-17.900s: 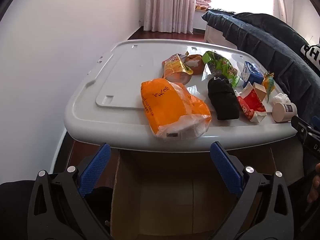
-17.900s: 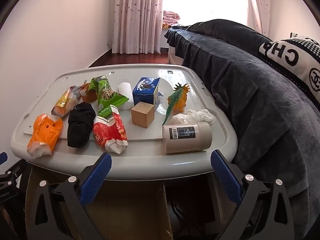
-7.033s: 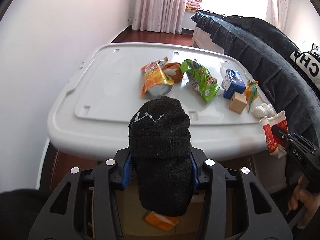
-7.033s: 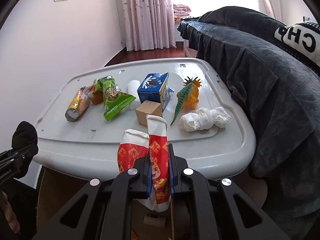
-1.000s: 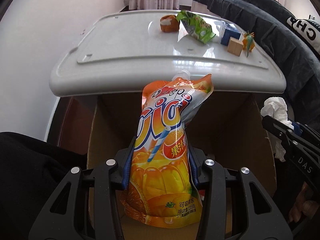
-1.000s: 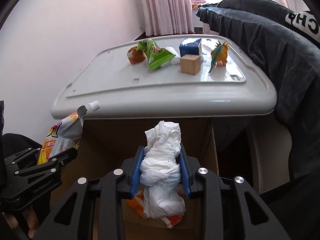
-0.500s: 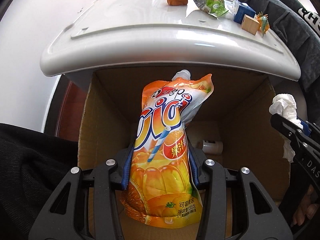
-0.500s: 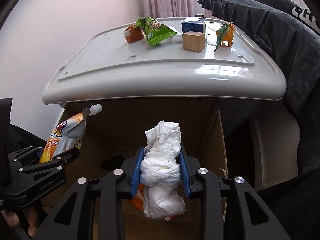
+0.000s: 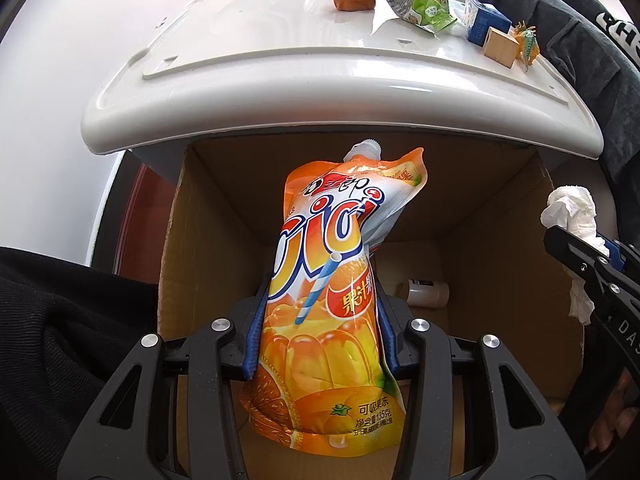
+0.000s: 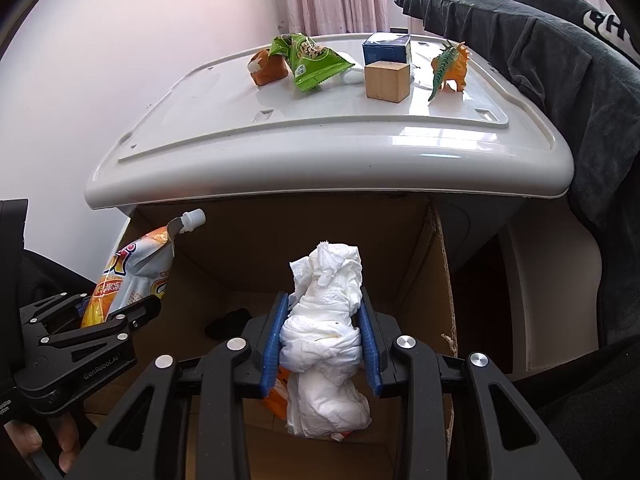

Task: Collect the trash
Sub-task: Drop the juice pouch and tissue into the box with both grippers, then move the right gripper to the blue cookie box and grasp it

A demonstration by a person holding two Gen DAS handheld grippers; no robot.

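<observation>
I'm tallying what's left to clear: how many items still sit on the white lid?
6: orange wrapper, green snack bag, white piece behind it, blue carton, wooden cube, toy dinosaur. More may be hidden behind them.

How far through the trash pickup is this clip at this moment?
Roughly midway. Done: a small white bottle and a black item already lie in the cardboard box. In hand: the left claw grips an orange jelly pouch, the right claw a tissue wad, both over the box. Left: the green snack bag and orange wrapper on the white lid.
</observation>
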